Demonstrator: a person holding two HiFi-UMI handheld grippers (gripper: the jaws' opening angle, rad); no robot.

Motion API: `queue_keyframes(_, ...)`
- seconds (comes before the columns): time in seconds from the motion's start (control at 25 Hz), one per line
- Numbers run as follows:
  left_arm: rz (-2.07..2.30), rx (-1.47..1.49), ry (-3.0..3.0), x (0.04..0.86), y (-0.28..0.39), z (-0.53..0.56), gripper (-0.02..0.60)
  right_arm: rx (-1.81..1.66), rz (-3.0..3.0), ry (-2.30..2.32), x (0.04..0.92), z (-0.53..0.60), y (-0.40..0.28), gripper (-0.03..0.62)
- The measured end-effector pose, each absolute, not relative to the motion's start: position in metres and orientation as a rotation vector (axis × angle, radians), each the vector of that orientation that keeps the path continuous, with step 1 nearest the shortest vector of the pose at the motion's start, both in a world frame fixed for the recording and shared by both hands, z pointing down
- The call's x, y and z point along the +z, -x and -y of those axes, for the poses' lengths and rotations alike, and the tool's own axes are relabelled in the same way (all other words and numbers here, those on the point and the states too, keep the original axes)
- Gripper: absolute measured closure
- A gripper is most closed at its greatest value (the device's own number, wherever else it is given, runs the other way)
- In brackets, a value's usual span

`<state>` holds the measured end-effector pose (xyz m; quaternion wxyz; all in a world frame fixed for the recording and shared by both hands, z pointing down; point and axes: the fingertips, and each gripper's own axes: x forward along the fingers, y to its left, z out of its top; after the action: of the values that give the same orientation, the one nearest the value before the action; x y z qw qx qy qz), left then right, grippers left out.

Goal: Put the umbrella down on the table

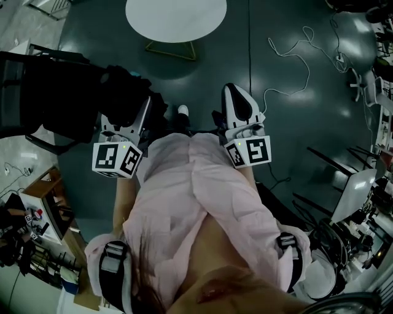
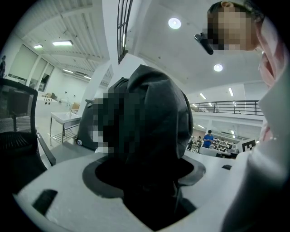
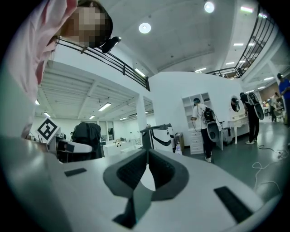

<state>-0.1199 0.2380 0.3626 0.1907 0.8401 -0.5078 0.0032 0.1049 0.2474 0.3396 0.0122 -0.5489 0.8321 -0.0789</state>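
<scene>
Though its shape is hard to read, the umbrella (image 2: 154,118) looks like a folded black bundle. It is clamped in the left gripper (image 1: 136,119), near the person's pink shirt (image 1: 196,184). To its right, the right gripper (image 1: 238,98) has its jaws pressed together on nothing. Farther off, the round white table (image 1: 176,18) stands on the dark floor (image 1: 295,122), well apart from both.

The umbrella (image 2: 158,113) is matt black cloth, the table (image 1: 175,18) top smooth white, the floor (image 1: 295,122) faintly glossy.
</scene>
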Motion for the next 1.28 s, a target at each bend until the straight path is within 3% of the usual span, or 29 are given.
queue_keyframes(0.88, 1.320, 0.100, -2.417, 0.359, 0.166, -0.054, 0.259, -0.278, -2.490, 1.818, 0.330, -0.079, -0.057, 0.560)
queue_keyframes(1.28, 1.287, 0.142, -2.382, 0.372, 0.162, -0.002, 0.259, -0.328, -2.470, 1.879, 0.341, -0.029, -0.066, 0.560)
